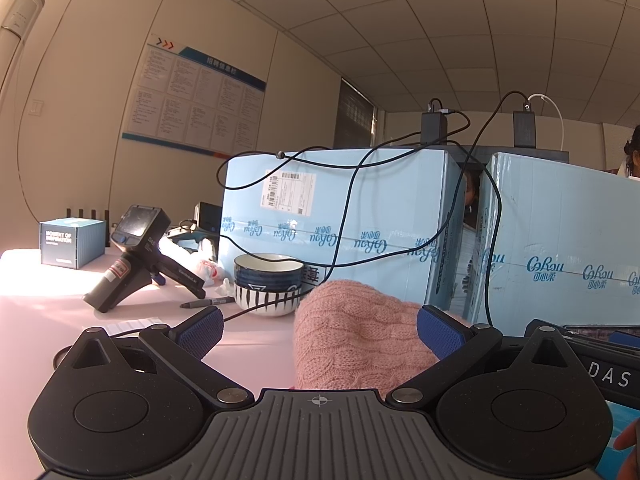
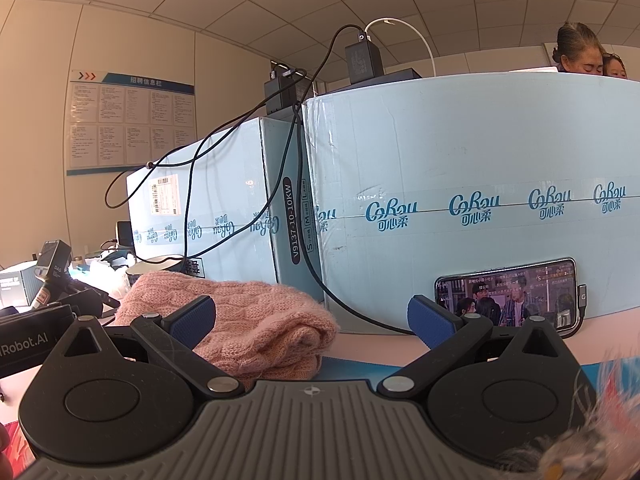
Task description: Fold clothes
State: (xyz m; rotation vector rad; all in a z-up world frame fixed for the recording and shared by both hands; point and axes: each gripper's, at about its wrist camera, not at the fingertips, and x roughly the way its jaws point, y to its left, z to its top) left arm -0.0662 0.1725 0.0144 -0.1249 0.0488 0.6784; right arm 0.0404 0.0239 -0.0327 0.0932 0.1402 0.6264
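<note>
A pink cable-knit sweater (image 1: 352, 332) lies bunched and folded on the pale table. In the left wrist view it rises between my open fingers, nearer the right blue pad (image 1: 438, 330). My left gripper (image 1: 320, 330) is open and holds nothing. In the right wrist view the sweater (image 2: 248, 320) lies ahead and to the left, behind the left blue pad (image 2: 194, 318). My right gripper (image 2: 312, 322) is open and empty, just in front of the sweater's folded edge.
Two large light-blue cartons (image 1: 340, 216) (image 2: 480, 200) stand close behind, with black cables (image 1: 348, 216) draped over them. Stacked bowls (image 1: 268, 282), a pen (image 1: 206, 302) and a spare gripper (image 1: 140, 256) lie at left. A phone (image 2: 508, 294) leans on the right carton.
</note>
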